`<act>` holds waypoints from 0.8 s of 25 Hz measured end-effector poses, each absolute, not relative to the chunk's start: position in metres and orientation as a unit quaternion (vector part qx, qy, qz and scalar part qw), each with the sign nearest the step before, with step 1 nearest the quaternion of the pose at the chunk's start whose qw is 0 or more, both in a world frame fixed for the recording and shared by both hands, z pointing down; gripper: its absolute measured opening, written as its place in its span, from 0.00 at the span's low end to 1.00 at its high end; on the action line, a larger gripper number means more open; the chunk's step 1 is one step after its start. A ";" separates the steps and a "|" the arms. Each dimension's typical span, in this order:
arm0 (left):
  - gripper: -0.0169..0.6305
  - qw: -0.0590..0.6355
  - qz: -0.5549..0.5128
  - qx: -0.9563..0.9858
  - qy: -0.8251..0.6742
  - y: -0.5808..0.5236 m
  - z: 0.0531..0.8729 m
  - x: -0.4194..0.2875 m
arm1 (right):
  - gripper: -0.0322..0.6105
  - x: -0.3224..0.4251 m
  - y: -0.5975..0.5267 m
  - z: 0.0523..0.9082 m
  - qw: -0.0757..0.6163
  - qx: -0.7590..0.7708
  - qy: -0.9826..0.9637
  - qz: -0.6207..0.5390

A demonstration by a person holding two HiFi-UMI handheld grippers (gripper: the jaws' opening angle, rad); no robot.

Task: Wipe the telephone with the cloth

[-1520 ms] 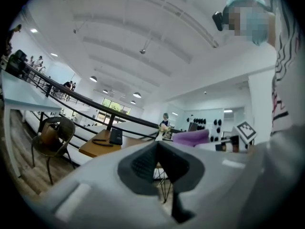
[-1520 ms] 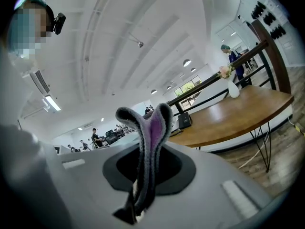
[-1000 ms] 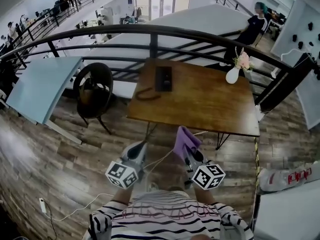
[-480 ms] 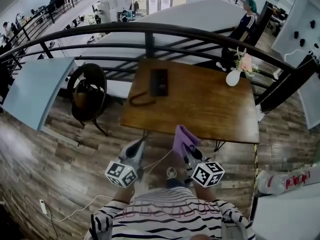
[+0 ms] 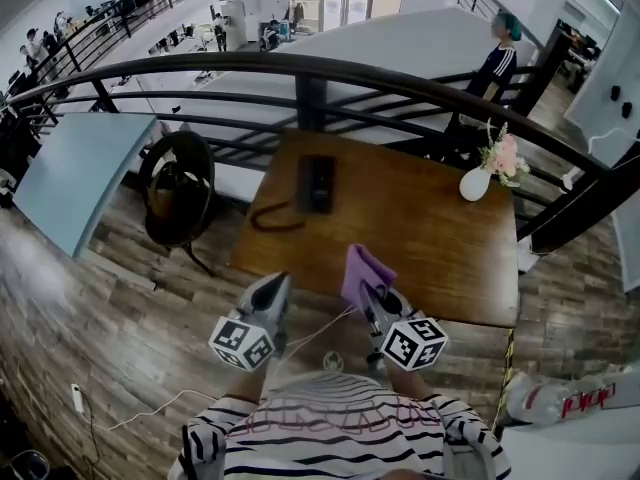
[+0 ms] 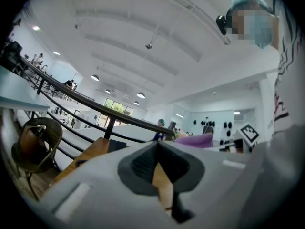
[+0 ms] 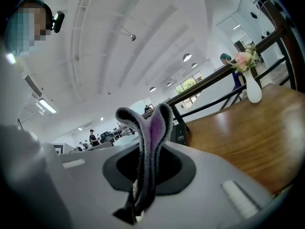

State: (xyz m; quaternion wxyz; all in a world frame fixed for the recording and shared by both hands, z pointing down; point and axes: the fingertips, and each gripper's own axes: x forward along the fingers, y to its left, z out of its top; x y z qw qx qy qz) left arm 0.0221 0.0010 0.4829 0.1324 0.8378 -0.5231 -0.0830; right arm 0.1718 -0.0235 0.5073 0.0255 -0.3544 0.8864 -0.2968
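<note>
1. Head view: telephone (image 5: pixel 318 183) lay flat on the far left part of the wooden table (image 5: pixel 430 248), its cord looped beside it towards the near edge. A white vase (image 5: pixel 477 181) with flowers stood at the far right corner. Both grippers were held at the near edge of the table, well apart from the telephone. The right gripper (image 5: pixel 368 296) carried a purple cloth (image 5: pixel 365 271) that stuck up from its tips; the left gripper (image 5: pixel 274 286) was just beside it.
2. Left gripper view: jaws met at the tips with nothing between them. The telephone showed as a dark block on the table beyond, and the cloth appeared to the right.
3. Right gripper view: jaws were clamped on the cloth, which stood folded above them. The telephone lay behind it, and the vase stood at right.
</note>
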 end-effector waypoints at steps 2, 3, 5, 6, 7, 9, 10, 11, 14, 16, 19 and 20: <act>0.03 0.132 -0.080 0.833 -0.531 -0.011 0.486 0.028 | 0.11 0.178 -0.038 0.510 0.025 -0.348 0.888 -0.300; 0.03 0.132 -0.079 0.831 -0.535 -0.016 0.487 0.031 | 0.11 0.181 -0.044 0.511 0.025 -0.345 0.888 -0.302; 0.03 0.133 -0.079 0.826 -0.542 -0.023 0.489 0.035 | 0.11 0.186 -0.056 0.515 0.023 -0.339 0.889 -0.306; 0.03 0.134 -0.079 0.824 -0.545 -0.027 0.491 0.037 | 0.11 0.187 -0.062 0.517 0.021 -0.336 0.890 -0.308; 0.03 0.135 -0.077 0.822 -0.547 -0.030 0.492 0.037 | 0.11 0.186 -0.068 0.518 0.020 -0.333 0.890 -0.310; 0.03 0.138 -0.076 0.819 -0.552 -0.039 0.494 0.036 | 0.11 0.183 -0.078 0.519 0.018 -0.327 0.892 -0.313; 0.03 0.139 -0.076 0.817 -0.555 -0.043 0.494 0.034 | 0.11 0.181 -0.083 0.519 0.016 -0.324 0.892 -0.314; 0.03 0.140 -0.077 0.816 -0.556 -0.047 0.493 0.032 | 0.11 0.178 -0.087 0.519 0.015 -0.322 0.893 -0.315; 0.03 0.142 -0.080 0.816 -0.555 -0.063 0.491 0.024 | 0.11 0.169 -0.102 0.519 0.011 -0.324 0.892 -0.315; 0.03 0.143 -0.080 0.818 -0.552 -0.078 0.492 0.016 | 0.11 0.161 -0.113 0.517 0.011 -0.328 0.891 -0.312; 0.03 0.144 -0.078 0.827 -0.538 -0.106 0.491 0.003 | 0.11 0.148 -0.134 0.516 0.012 -0.343 0.886 -0.311; 0.03 0.144 -0.077 0.831 -0.532 -0.116 0.490 -0.001 | 0.11 0.143 -0.140 0.515 0.012 -0.349 0.884 -0.311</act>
